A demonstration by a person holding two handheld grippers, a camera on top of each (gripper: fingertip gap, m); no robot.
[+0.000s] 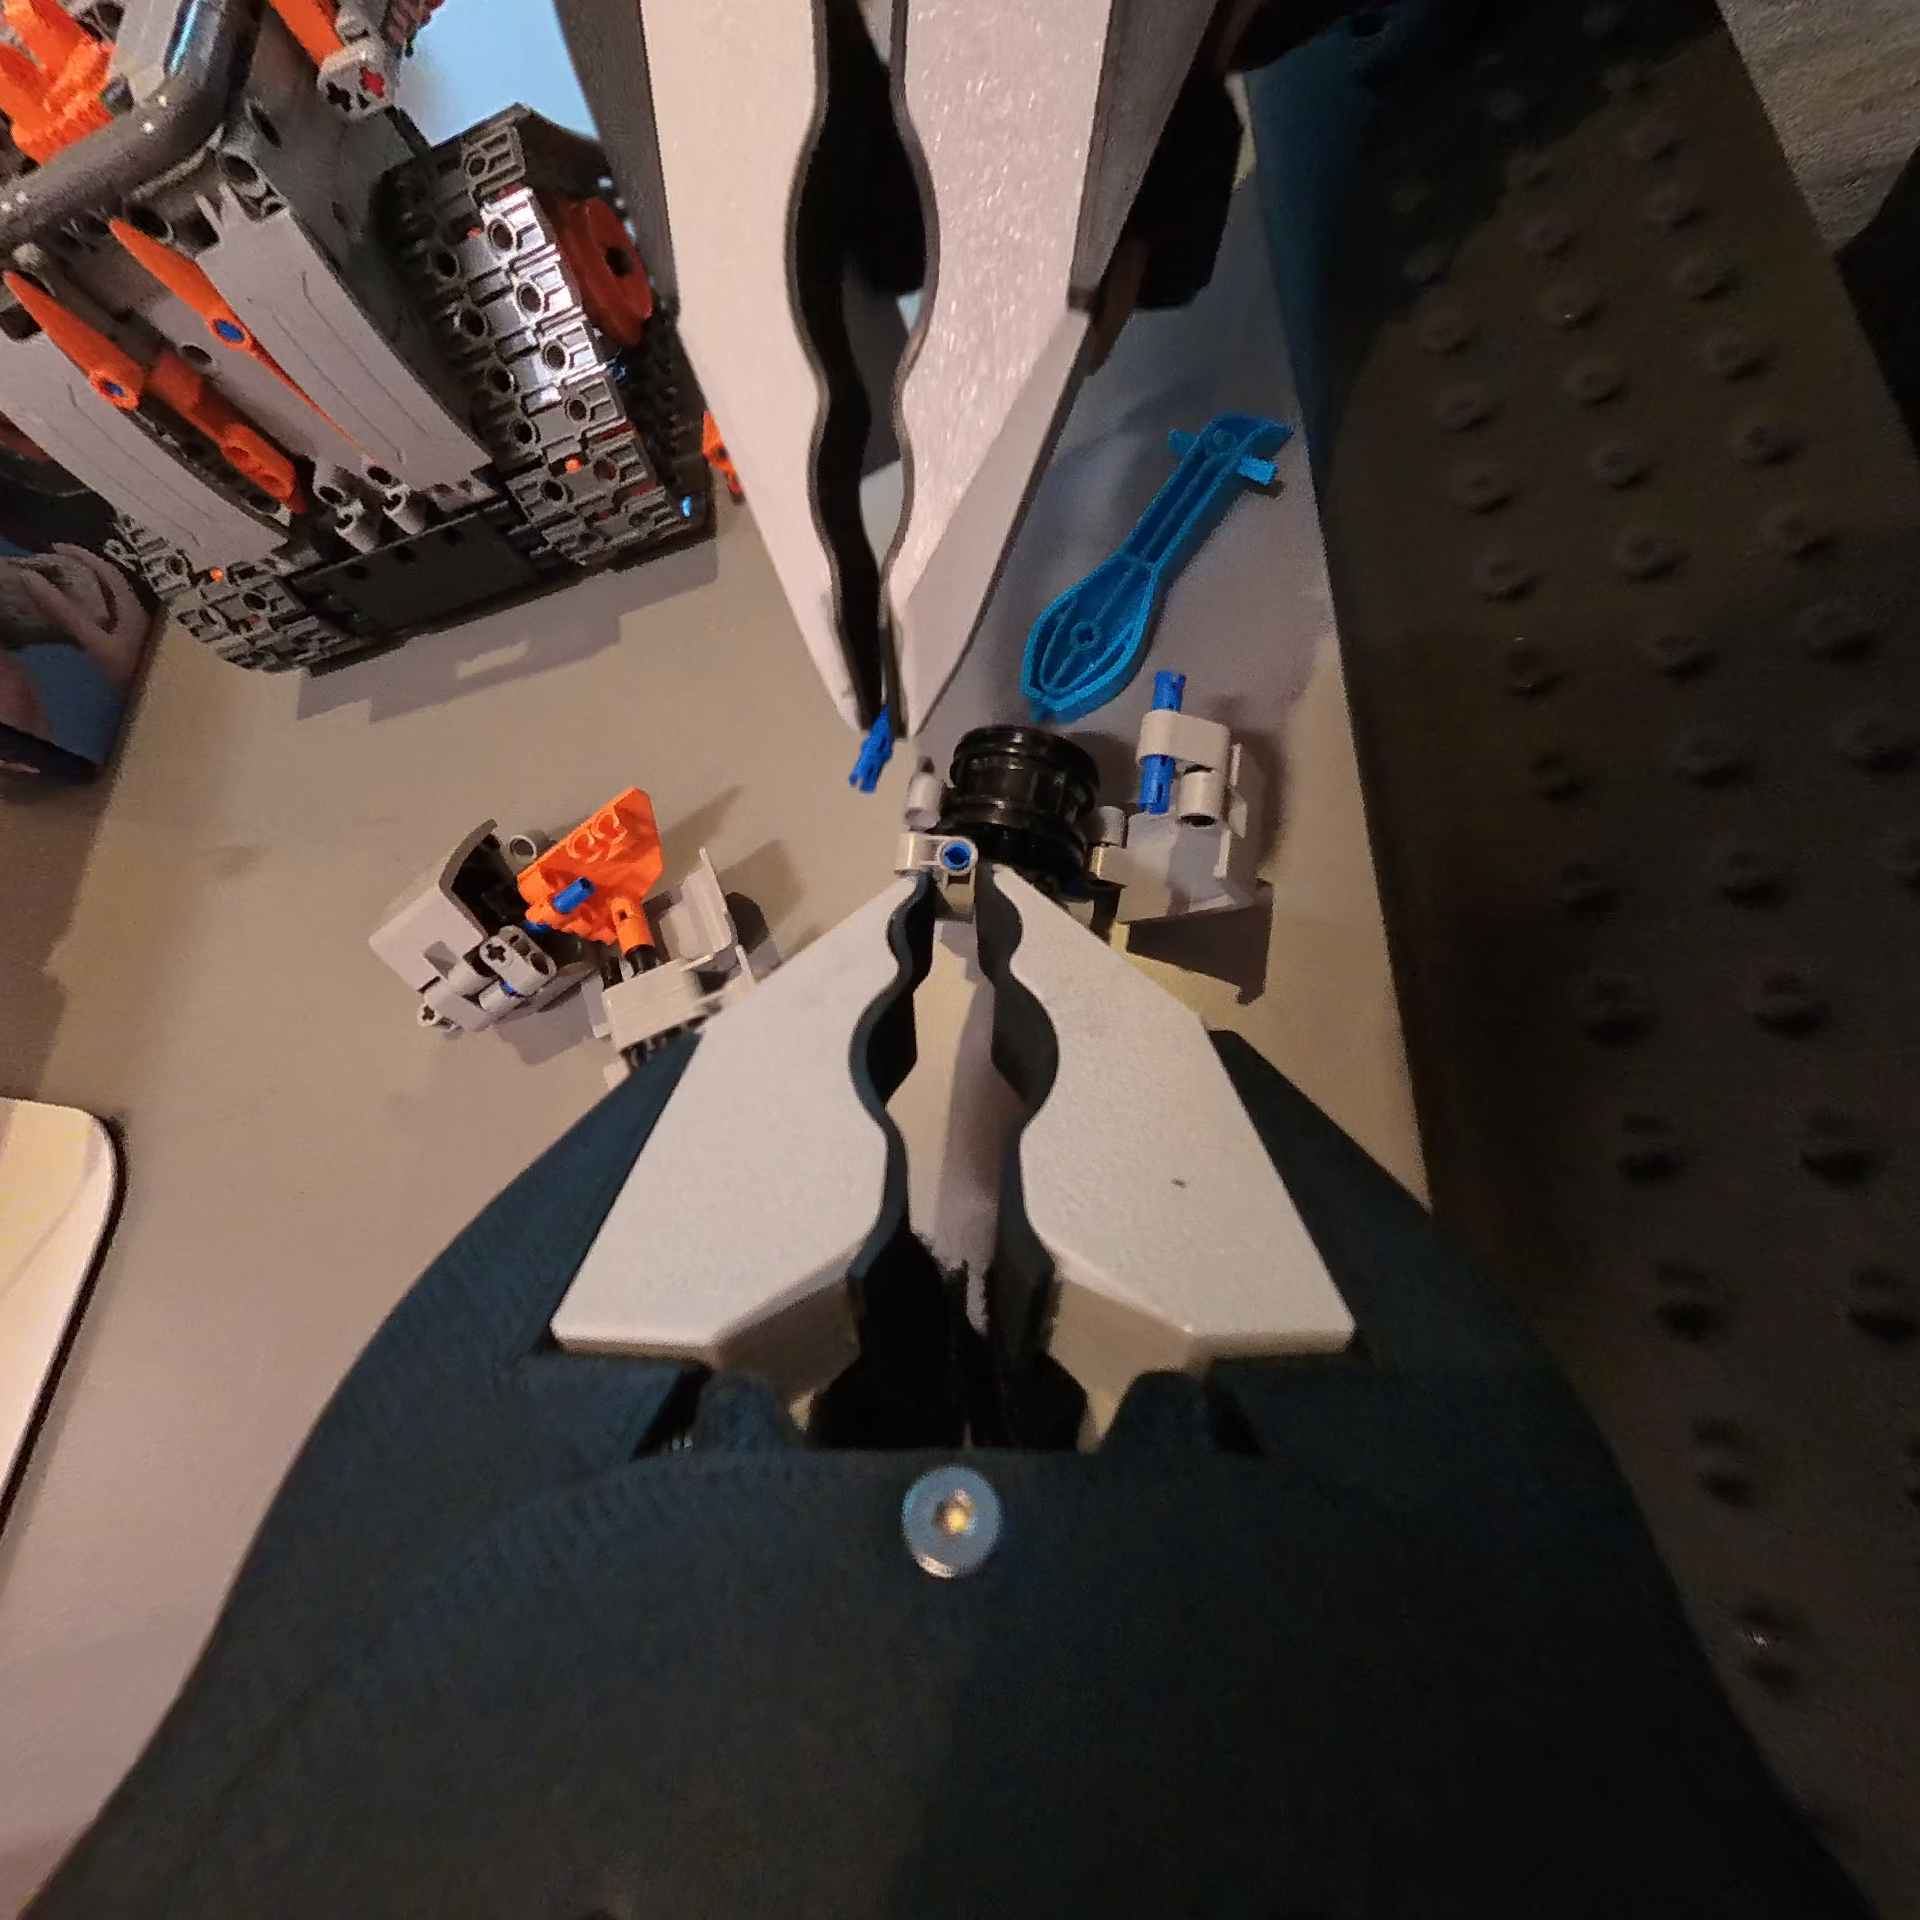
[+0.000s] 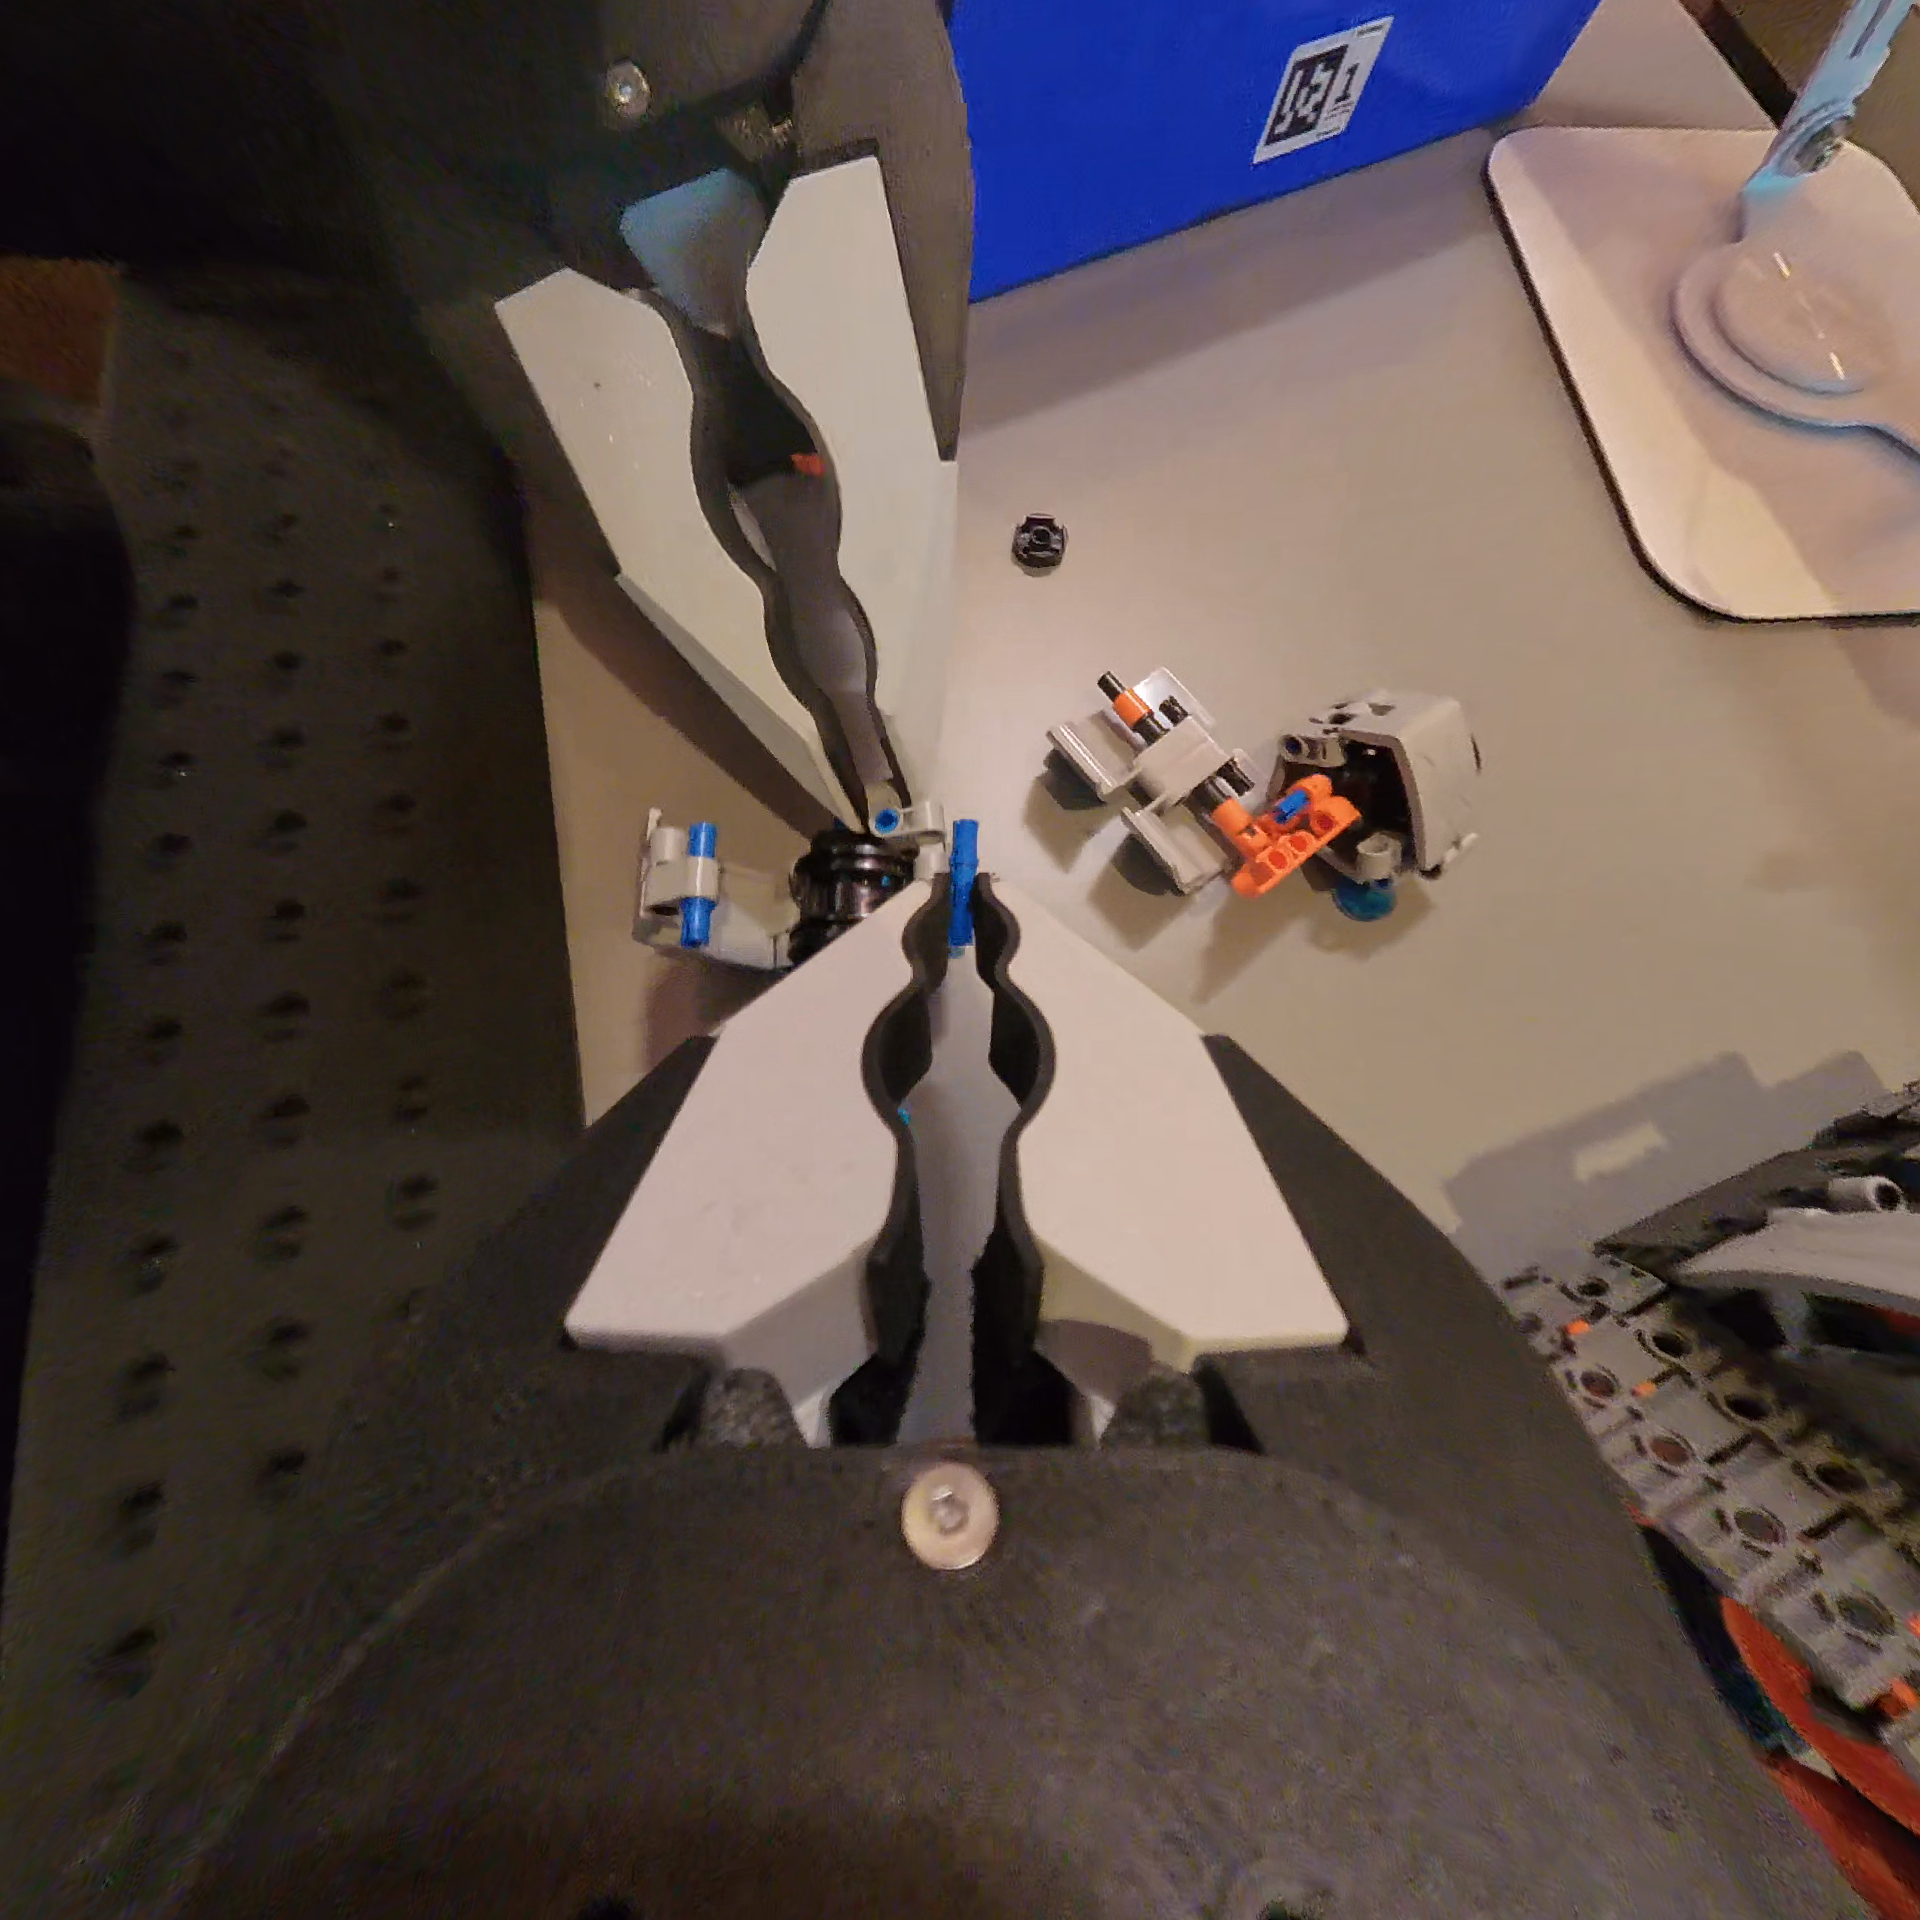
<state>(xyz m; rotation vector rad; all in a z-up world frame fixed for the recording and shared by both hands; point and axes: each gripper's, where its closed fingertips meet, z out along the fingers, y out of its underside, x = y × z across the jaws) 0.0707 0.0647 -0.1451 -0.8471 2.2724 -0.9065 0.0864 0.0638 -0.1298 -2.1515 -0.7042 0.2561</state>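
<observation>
We see the left gripper (image 1: 943, 881), jaws clamped on a grey plastic connector beam (image 1: 937, 854) beside the black ribbed wheel hub (image 1: 1023, 795); the right gripper (image 2: 961, 883) pinches a blue plastic pin (image 2: 962, 878), partly hidden.

My left gripper (image 1: 943, 883) is pinched nearly closed on a small grey connector (image 1: 940, 854), fingers (image 1: 790, 1039) angled down toward the counter (image 1: 312, 1039). My right gripper (image 2: 961, 883) comes in from the opposite side, tips almost meeting the left's, clamped on a blue pin (image 2: 962, 883) that stands upright between its fingers (image 2: 1122, 1091).
</observation>
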